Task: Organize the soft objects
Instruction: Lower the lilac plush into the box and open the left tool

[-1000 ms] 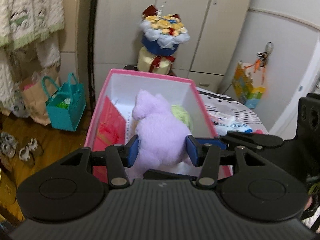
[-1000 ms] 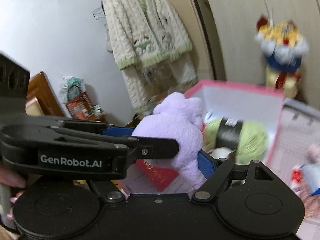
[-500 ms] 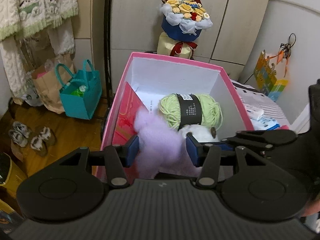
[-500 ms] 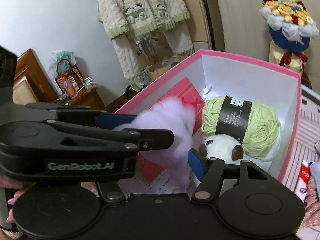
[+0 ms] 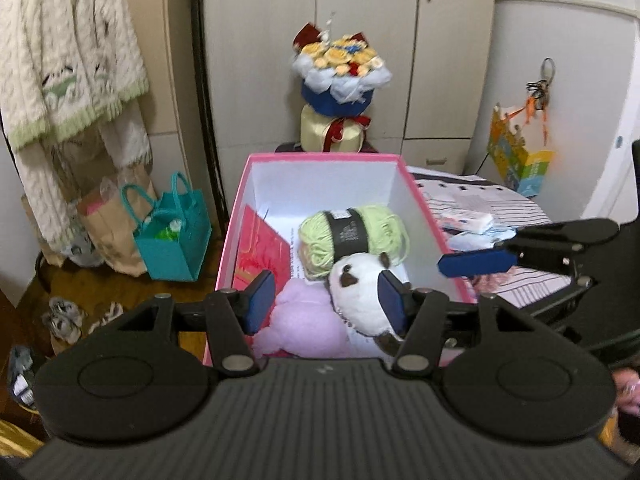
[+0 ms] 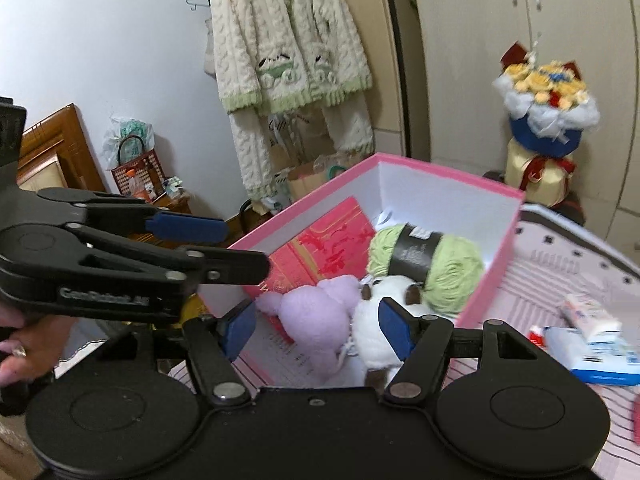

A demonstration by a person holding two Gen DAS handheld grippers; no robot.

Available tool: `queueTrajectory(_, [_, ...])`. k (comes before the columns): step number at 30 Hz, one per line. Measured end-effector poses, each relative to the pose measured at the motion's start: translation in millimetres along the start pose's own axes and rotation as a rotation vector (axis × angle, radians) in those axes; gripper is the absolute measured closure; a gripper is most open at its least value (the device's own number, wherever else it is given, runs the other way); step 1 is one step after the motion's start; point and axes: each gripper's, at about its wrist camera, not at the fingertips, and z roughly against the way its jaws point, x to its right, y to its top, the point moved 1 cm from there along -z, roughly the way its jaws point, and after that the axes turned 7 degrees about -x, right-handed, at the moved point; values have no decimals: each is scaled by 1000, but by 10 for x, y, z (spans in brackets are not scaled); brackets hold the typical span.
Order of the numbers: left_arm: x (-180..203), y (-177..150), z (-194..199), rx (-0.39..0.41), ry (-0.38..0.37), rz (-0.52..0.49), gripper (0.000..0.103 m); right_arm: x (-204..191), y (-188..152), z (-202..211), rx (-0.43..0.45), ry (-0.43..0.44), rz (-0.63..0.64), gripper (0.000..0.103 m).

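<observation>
A pink box (image 5: 236, 216) (image 6: 496, 256) with white inside walls holds a purple plush toy (image 5: 308, 324) (image 6: 316, 312), a white and brown plush (image 5: 360, 292) (image 6: 376, 312), a green yarn ball (image 5: 356, 236) (image 6: 440, 264) and a red booklet (image 5: 260, 252) (image 6: 324, 244). My left gripper (image 5: 326, 300) is open and empty above the box's near end. My right gripper (image 6: 318, 328) is open and empty too, just above the two plush toys. Each gripper shows in the other's view, at the right (image 5: 476, 264) and at the left (image 6: 188, 230).
The box stands on a striped table surface (image 6: 560, 264) with small packets (image 6: 592, 336) to its right. A flower bouquet (image 5: 340, 92) stands behind the box. A teal bag (image 5: 172, 236) and paper bag sit on the floor at left. Knit clothes (image 6: 288, 52) hang on the wall.
Both grippers held the purple plush above the box; they lowered it in and opened. The plush now lies in the box beside the white plush, and both grippers have lifted back.
</observation>
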Motion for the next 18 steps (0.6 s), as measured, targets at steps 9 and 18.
queueTrajectory(9, [305, -81, 452, 62, -37, -70, 42, -97, -181, 594, 46, -97, 46, 31])
queueTrajectory(18, [672, -169, 664, 67, -70, -138, 37, 63, -510, 1270, 122, -177, 89, 28])
